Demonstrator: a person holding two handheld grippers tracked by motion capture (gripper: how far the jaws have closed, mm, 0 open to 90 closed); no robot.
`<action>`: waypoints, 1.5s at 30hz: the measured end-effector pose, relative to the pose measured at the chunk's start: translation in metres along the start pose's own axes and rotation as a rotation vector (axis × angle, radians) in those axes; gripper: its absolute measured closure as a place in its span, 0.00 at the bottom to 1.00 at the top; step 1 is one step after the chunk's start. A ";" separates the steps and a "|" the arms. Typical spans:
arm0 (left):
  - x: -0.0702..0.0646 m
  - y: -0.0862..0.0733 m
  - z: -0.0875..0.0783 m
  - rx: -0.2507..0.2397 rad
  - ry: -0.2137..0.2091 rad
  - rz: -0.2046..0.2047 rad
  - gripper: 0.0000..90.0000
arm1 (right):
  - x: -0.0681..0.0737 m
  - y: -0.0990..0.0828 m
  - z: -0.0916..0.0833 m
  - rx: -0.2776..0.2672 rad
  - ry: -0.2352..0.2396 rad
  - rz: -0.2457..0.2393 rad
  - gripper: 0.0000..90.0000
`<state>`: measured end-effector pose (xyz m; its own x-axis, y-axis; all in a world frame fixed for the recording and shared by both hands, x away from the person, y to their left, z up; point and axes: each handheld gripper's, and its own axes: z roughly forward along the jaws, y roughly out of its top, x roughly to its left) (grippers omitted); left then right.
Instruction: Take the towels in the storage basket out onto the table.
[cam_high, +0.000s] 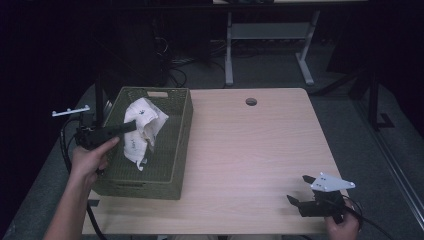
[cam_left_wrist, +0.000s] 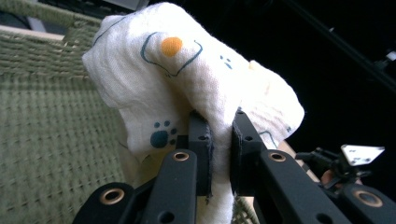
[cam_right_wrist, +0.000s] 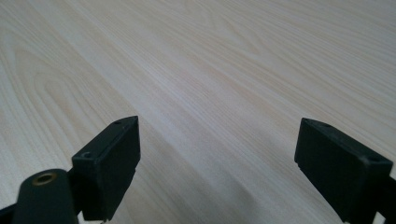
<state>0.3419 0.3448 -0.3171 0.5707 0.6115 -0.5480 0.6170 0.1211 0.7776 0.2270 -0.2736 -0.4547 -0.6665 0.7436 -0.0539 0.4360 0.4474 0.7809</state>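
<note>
A white cloth printed with paw marks hangs over the green woven basket at the table's left side. My left gripper reaches in from the left and is shut on the cloth. Seen from the left gripper view, the cloth is pinched between the two black jaws of the left gripper and drapes over them. Near the table's front right corner my right gripper rests low, held by a hand. In the right gripper view the right gripper stands open with bare wood between its jaws.
The light wooden table has a round cable hole near its far edge. Beyond it stand the white legs of another desk and tangled cables on the floor. The basket's wall lies close behind the cloth.
</note>
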 end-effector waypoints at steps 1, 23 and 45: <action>-0.001 0.001 0.000 0.000 -0.001 0.003 0.91 | 0.000 0.000 0.000 0.000 0.000 0.001 0.16; -0.023 0.015 0.008 -0.034 -0.084 0.015 0.91 | 0.000 0.001 -0.001 -0.007 0.006 -0.005 0.16; -0.052 0.028 0.036 -0.015 -0.165 0.053 0.91 | 0.001 0.002 -0.001 -0.011 0.010 -0.008 0.16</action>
<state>0.3492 0.2888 -0.2779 0.6844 0.4805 -0.5483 0.5761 0.1045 0.8107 0.2269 -0.2727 -0.4524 -0.6755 0.7354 -0.0539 0.4242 0.4474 0.7874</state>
